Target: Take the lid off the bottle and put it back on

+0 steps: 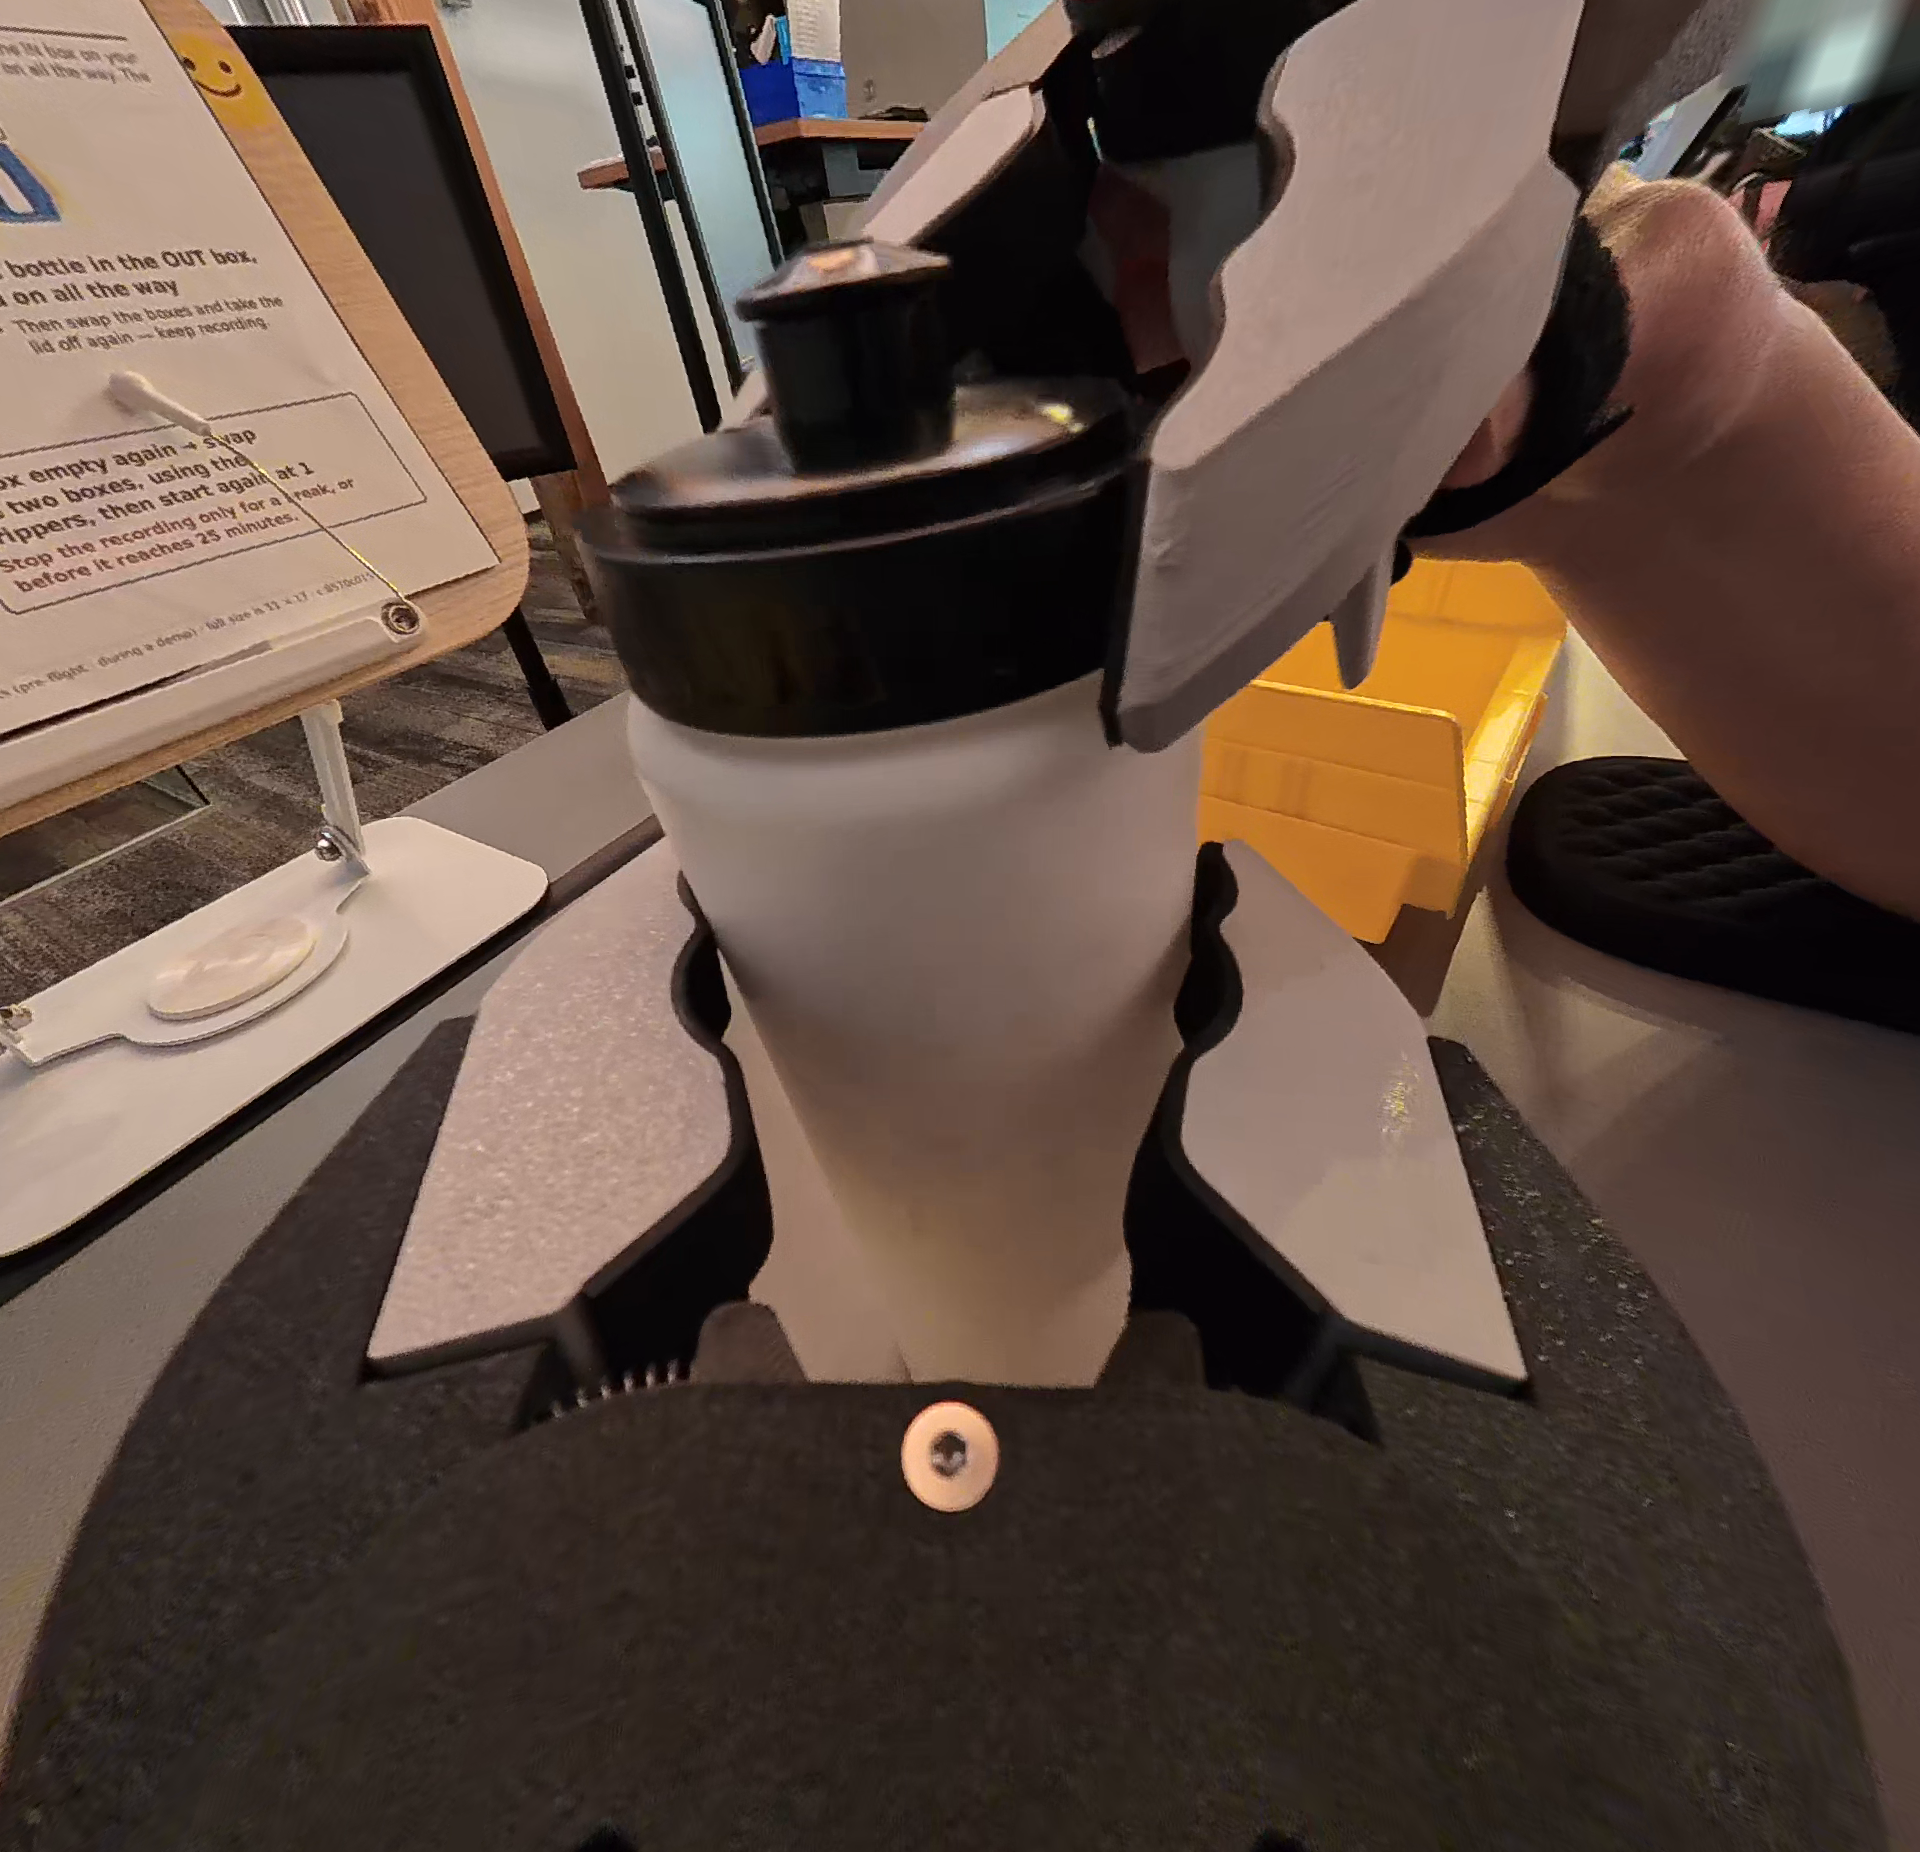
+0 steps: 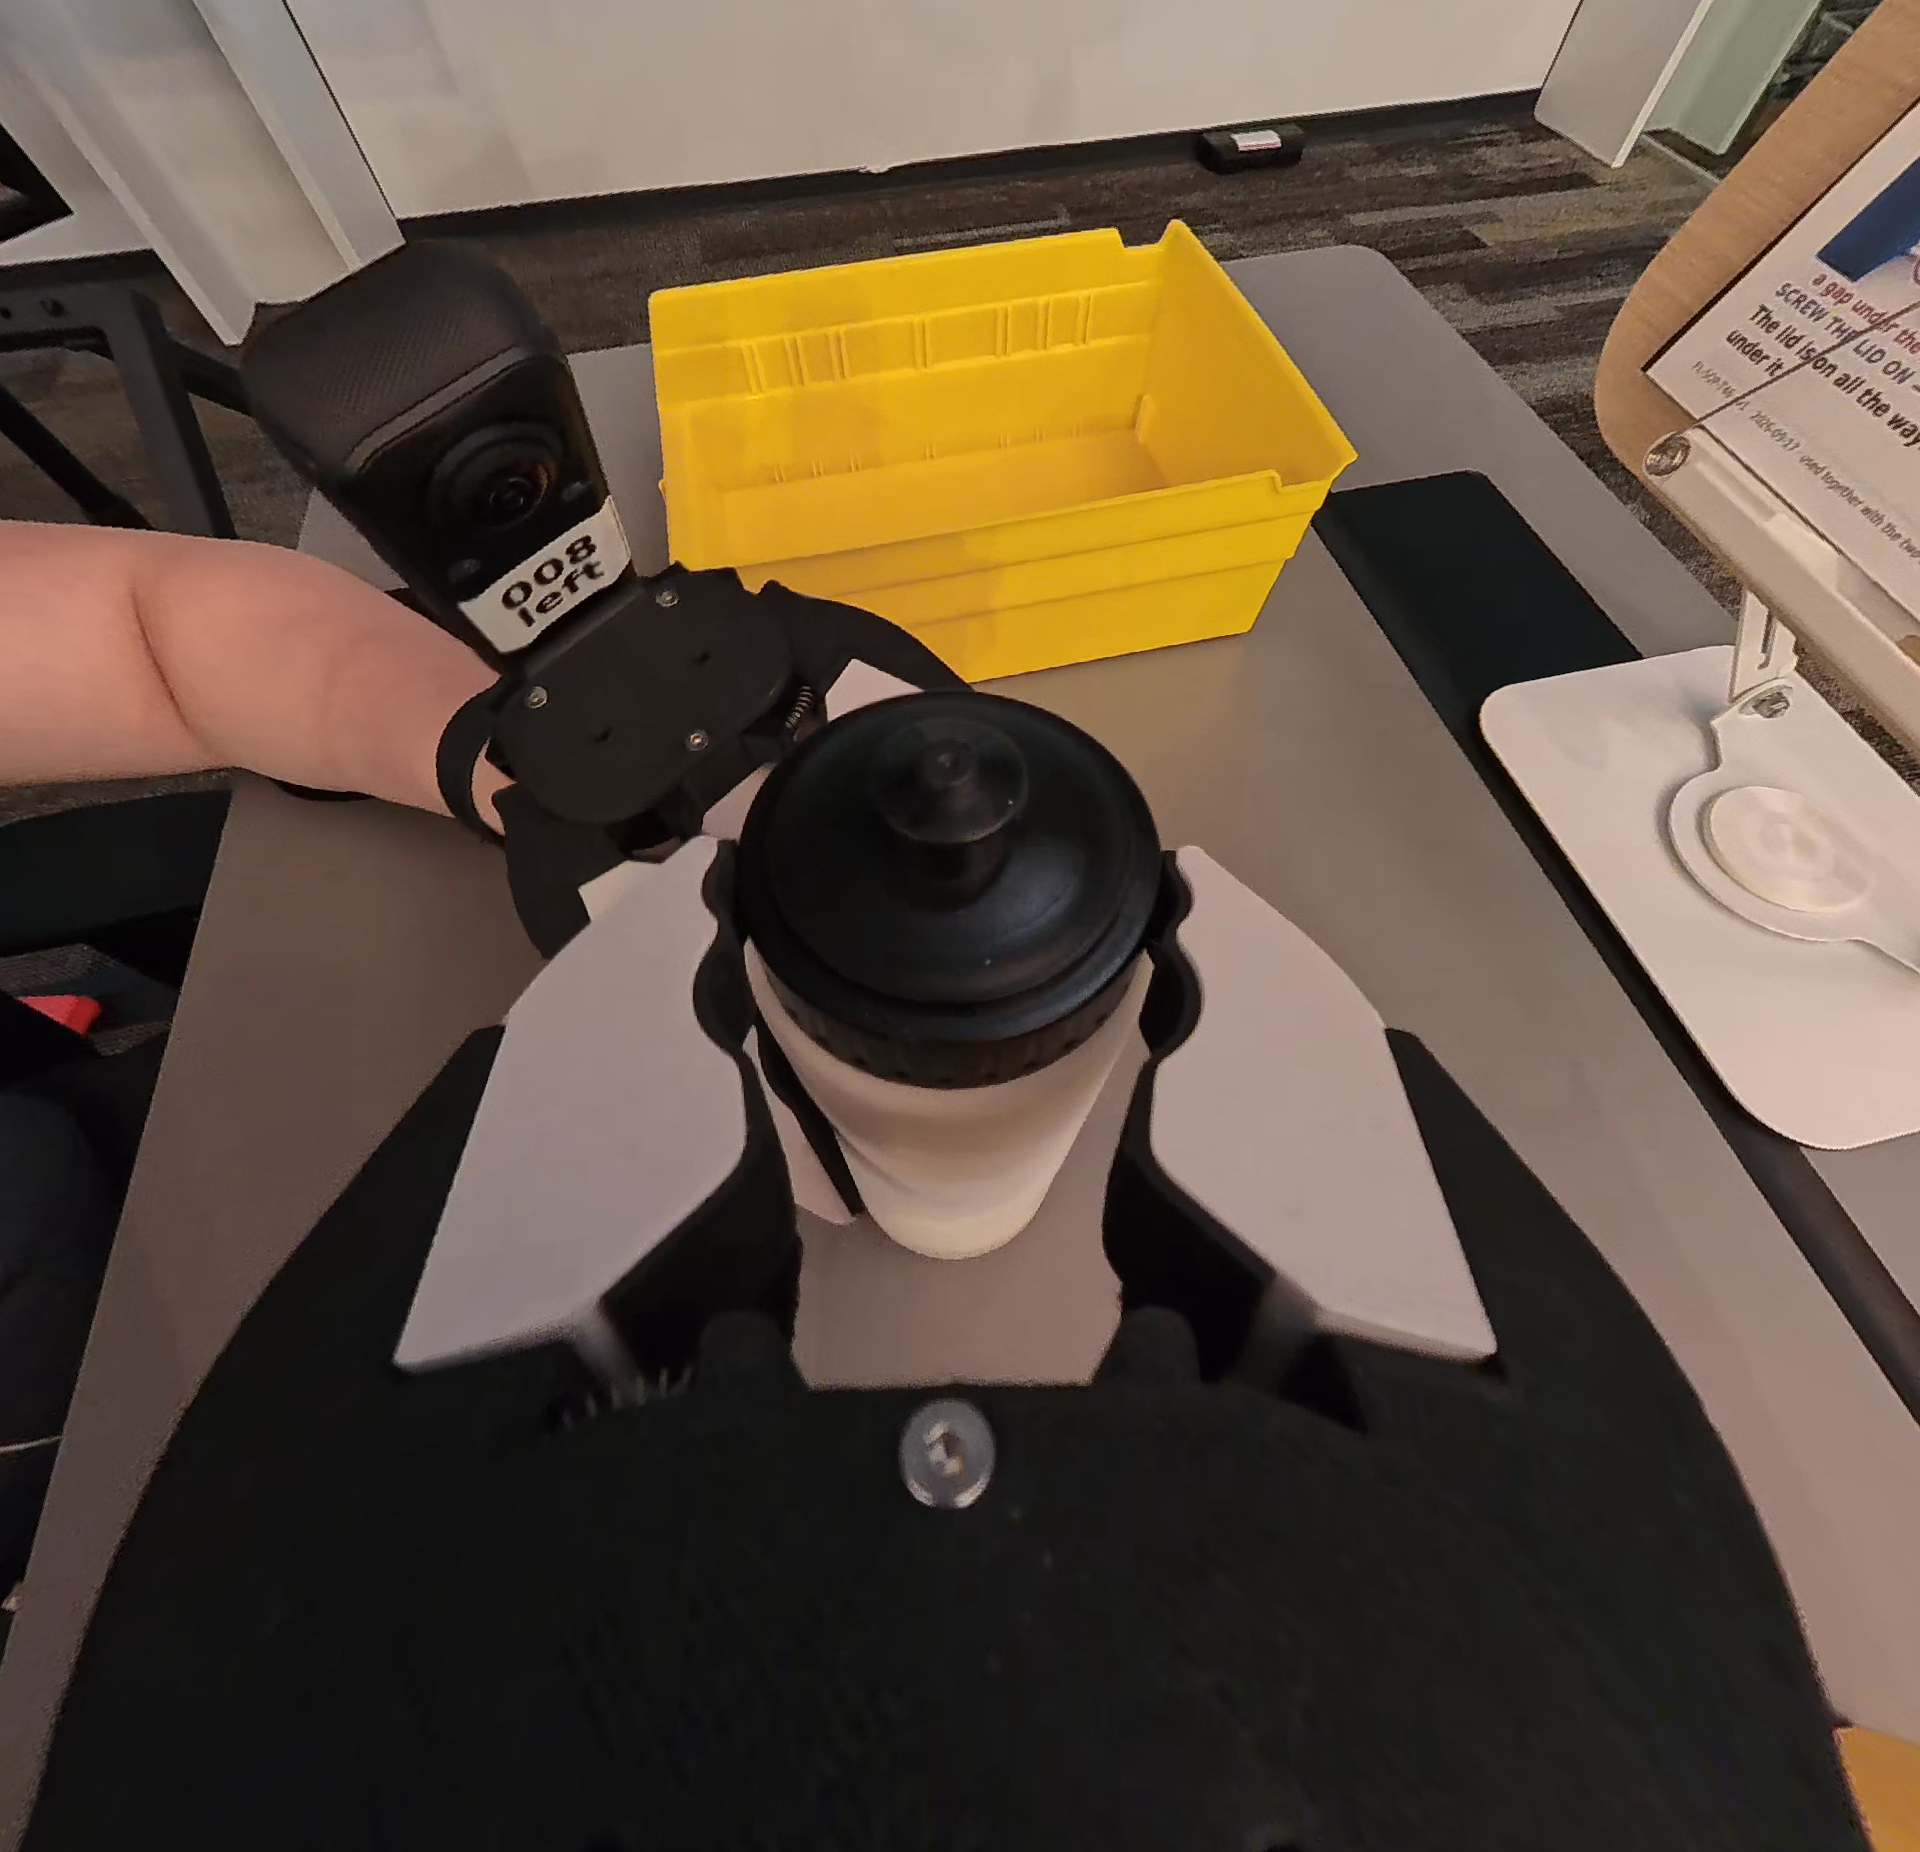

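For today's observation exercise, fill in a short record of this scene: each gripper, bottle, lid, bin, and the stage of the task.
left gripper: shut on the white bottle, low on its body
right gripper: fingers on both sides of the black lid, from above
lid: on the bottle, spout up
bottle: upright, over the grey table
bin: yellow, empty, behind the bottle
stage: lid gripped; cannot tell whether it is coming off or going back on

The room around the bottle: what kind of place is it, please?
Probably an office set up for recording demonstrations: a grey table, carpet floor, a yellow bin, and a printed instruction sheet on a wooden stand.
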Demonstrator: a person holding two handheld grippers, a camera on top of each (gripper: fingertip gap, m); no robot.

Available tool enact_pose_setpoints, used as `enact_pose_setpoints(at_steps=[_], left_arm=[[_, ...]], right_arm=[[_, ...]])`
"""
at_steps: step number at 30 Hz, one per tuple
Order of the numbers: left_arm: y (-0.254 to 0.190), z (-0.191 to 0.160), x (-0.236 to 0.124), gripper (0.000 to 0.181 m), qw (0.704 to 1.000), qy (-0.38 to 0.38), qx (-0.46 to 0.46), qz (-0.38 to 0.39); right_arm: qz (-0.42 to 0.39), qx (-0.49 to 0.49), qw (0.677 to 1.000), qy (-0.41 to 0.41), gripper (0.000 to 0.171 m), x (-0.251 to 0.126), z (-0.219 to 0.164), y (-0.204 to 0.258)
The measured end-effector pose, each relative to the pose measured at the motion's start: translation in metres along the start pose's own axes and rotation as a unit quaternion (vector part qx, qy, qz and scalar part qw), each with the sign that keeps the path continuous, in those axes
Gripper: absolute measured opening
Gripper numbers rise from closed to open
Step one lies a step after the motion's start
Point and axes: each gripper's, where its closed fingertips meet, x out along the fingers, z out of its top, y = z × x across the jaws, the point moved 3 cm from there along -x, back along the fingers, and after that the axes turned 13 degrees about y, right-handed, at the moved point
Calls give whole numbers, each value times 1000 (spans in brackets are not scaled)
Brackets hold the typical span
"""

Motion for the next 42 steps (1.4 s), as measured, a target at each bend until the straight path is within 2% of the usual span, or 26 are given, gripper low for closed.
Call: enact_pose_setpoints(at_steps=[7,9,11,14,16,21,23,28,31,33,35,37,39,42], left_arm=[[-5,0,-2,85,999,-2,16,-30],[-15,1,-5,86,997,-6,26,-74],[-33,3,-8,86,989,-11,52,-135],[-47,4,-7,86,986,-8,58,-156],[-41,4,-5,86,989,-10,34,-144],[-20,2,-5,86,998,13,5,-61],[-18,3,-4,86,999,23,-3,-41],[-24,3,-4,87,998,54,10,-10],[-35,3,-4,87,997,53,34,-53],[-51,4,-6,86,990,46,52,-126],[-65,4,-9,87,981,33,75,-174],[-70,5,-10,87,979,27,77,-189],[-60,5,-7,87,985,34,59,-158],[-40,3,-5,87,995,49,44,-81]], right_arm=[[27,-31,999,-1,75,-2,-3,4],[68,-53,996,-6,76,-5,-5,11],[134,-115,984,-23,76,-12,-10,27],[207,-137,968,-50,76,-20,-16,38],[193,-123,972,-51,76,-19,-14,32],[68,-50,994,-72,81,-30,9,14],[11,-14,999,-39,80,-30,11,12],[-63,22,996,55,76,-14,1,18],[-40,-18,995,86,76,-19,-4,27],[19,-83,992,93,76,-25,-10,40],[95,-150,982,66,76,-32,-17,52],[154,-174,972,25,76,-36,-19,58],[158,-132,978,10,76,-33,-14,51],[83,-10,996,15,83,-31,-1,30]])
